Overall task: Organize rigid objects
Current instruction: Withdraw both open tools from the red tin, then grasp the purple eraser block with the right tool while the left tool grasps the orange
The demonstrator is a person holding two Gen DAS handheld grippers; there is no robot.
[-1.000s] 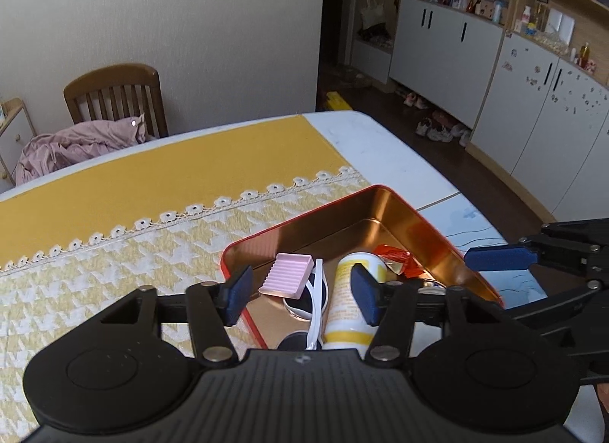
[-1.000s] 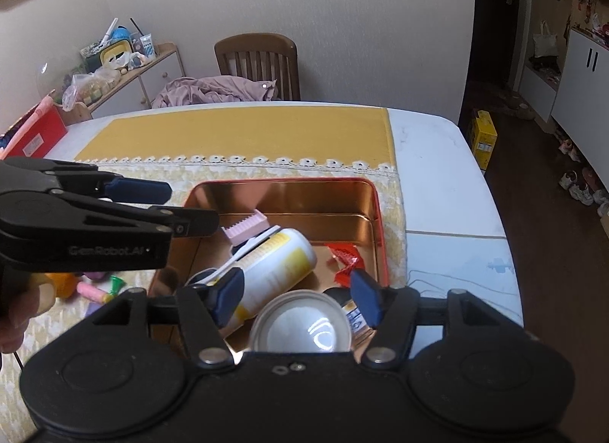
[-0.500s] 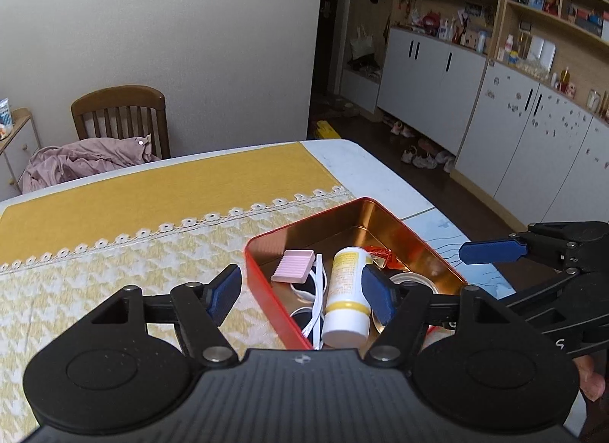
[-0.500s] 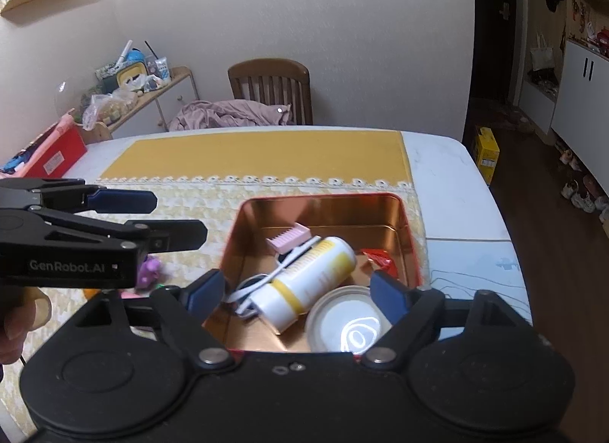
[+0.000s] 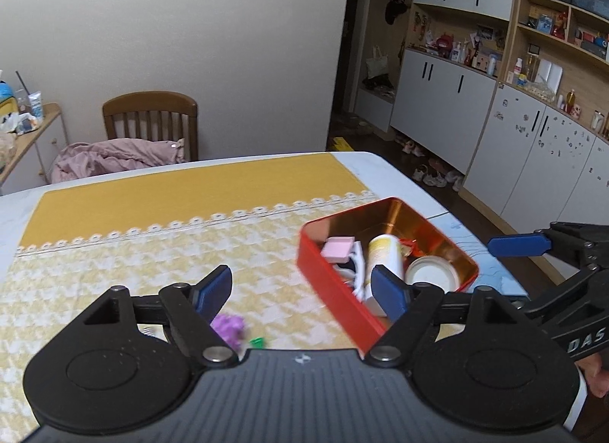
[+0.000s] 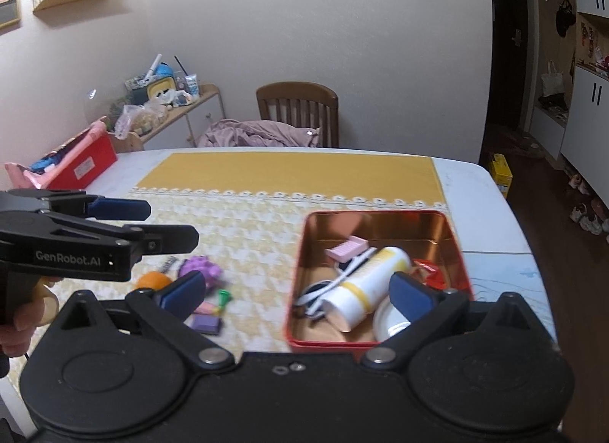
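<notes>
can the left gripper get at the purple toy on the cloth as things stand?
Probably yes. The left gripper holds nothing, its jaws are opening, and the purple toy lies in the open on the tablecloth, outside the red tin.

Bare tablecloth (image 6: pixel 266 271) separates the red tin (image 6: pixel 300 252) from scattered toys (image 6: pixel 200 271).

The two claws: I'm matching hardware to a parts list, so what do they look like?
Both are matte black plastic. The left claw and right claw each have two blue padded fingers on pivoting links with silver rivets, above a ribbed body with two round discs. White lettering, GenRobot.AI, marks the left one's side. A white cuff shows at the right wrist.
</notes>
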